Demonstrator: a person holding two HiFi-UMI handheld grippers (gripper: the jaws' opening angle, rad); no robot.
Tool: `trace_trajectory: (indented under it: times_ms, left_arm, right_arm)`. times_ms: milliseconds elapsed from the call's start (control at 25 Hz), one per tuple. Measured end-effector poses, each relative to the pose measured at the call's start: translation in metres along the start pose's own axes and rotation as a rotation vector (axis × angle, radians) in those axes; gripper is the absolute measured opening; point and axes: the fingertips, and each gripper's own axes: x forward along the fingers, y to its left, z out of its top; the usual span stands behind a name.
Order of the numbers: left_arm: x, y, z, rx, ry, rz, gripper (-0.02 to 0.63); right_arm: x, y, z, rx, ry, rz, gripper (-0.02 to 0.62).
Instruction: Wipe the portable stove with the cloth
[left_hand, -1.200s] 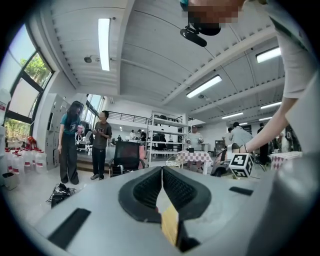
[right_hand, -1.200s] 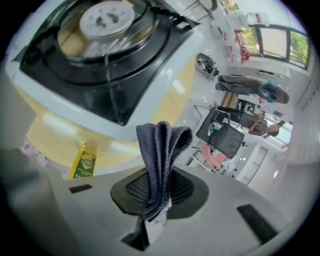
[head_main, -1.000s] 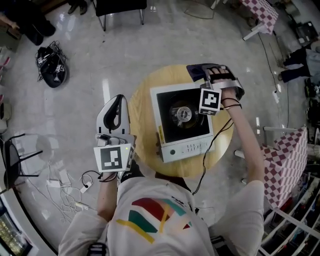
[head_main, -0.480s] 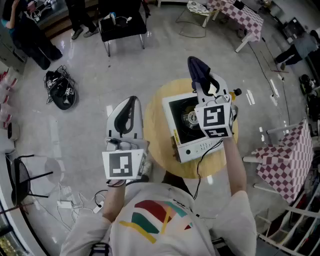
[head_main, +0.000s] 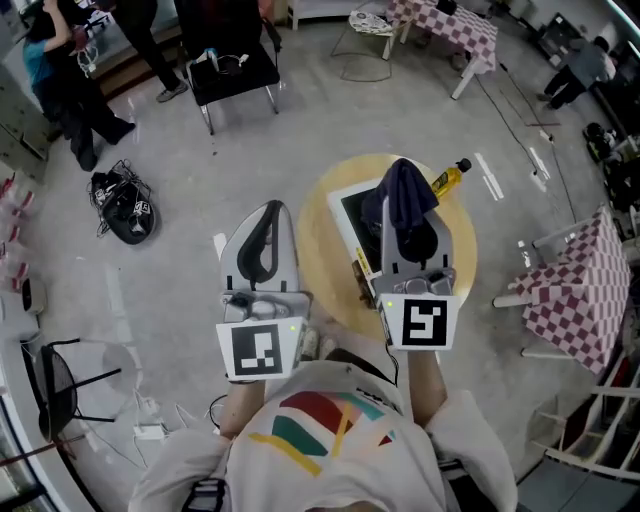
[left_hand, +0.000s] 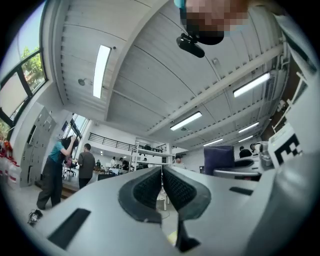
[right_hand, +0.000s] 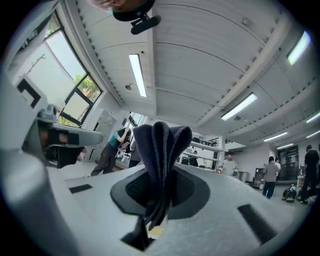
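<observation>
The white portable stove (head_main: 347, 222) with its black top sits on a round wooden table (head_main: 320, 258), mostly hidden behind my raised right gripper (head_main: 403, 200). That gripper points up toward the head camera, shut on a dark blue cloth (head_main: 398, 199) that stands folded between the pads (right_hand: 159, 150). My left gripper (head_main: 262, 232) is lifted beside it, left of the table over the floor, its jaws shut with nothing between them (left_hand: 161, 186). Both gripper views look at the ceiling.
A yellow bottle (head_main: 448, 176) lies on the table's far right edge. A black chair (head_main: 226, 62) stands further back, a dark bag (head_main: 127, 210) lies on the floor at left, and checkered-cloth tables (head_main: 580, 290) stand at right. People (head_main: 65, 75) stand at the far left.
My right gripper has lifted the cloth off the stove and swung back toward me, tilting upward. The left gripper has risen slightly. The head view has shifted.
</observation>
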Motion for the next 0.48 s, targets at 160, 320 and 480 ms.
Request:
trace_trajectory:
  times_ms: [160,320,480]
  left_arm:
    - [-0.012,-0.013,0.007,0.021,-0.034,-0.019,0.008]
    - [-0.021,-0.023,0.007,0.035,-0.046,-0.018,0.008]
    - [-0.029,-0.034,0.009,0.039,-0.046,-0.017,0.008]
  right_arm:
    - [-0.036,0.023,-0.003,0.013,-0.020,-0.013,0.034]
    - [-0.058,0.031,-0.018,0.048,0.005,-0.010,0.034]
    - [-0.072,0.026,-0.030,0.120,0.037,-0.010,0.034]
